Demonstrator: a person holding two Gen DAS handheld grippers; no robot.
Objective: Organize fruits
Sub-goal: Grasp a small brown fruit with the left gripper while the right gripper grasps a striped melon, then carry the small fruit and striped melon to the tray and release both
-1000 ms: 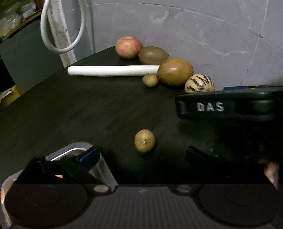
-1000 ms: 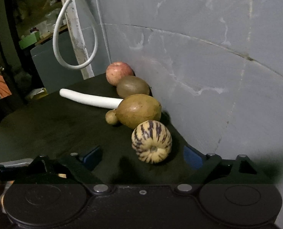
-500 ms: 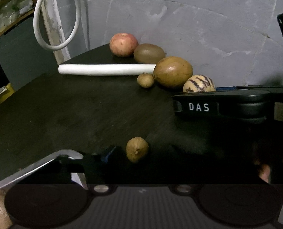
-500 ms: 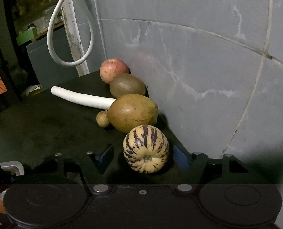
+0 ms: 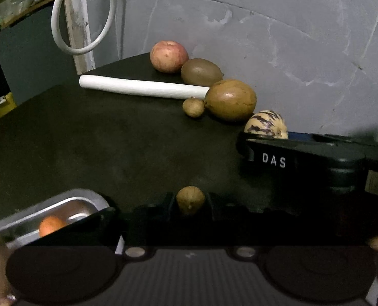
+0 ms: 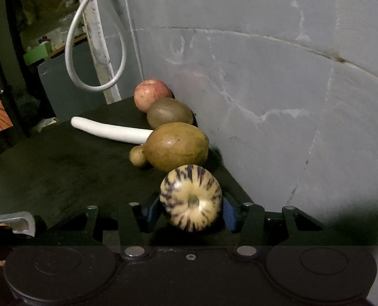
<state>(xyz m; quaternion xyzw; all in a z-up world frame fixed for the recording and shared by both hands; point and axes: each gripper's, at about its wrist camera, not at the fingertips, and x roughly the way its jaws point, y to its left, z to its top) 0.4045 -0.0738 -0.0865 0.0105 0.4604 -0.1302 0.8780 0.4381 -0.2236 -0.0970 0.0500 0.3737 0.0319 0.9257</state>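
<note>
Both tongs have just been closing, each on a fruit. Left tongs (image 5: 190, 202) clamp a small brown nut-like fruit (image 5: 190, 199) between their dark fingers, low on the black bench (image 5: 99, 140). Right tongs (image 6: 191, 210) sit around a striped melon (image 6: 191, 201); the blue pads (image 6: 228, 213) lie against its sides as far as the view shows, and the fruit rests on the bench close to the grey wall (image 6: 291, 89).

Going by size: the wall fills the back and right of both views, and the bench runs up to it. A white looped cable (image 5: 61, 33) hangs by a pale post at the far left corner. A long white tube (image 5: 143, 89) lies across the far part of the bench, its right end running behind the row of fruit. A steel tray (image 5: 69, 204) shows at the lower left of the left view, with an orange fruit (image 5: 51, 225) inside it.

Along the wall stands a row of fruit: a large brown oval fruit (image 6: 176, 146) just behind the melon, then a kiwi (image 6: 169, 113), then a red apple (image 6: 151, 94) at the far end, each touching or nearly touching the next. A second small brown fruit (image 6: 137, 155) sits against the left side of the large oval one.
</note>
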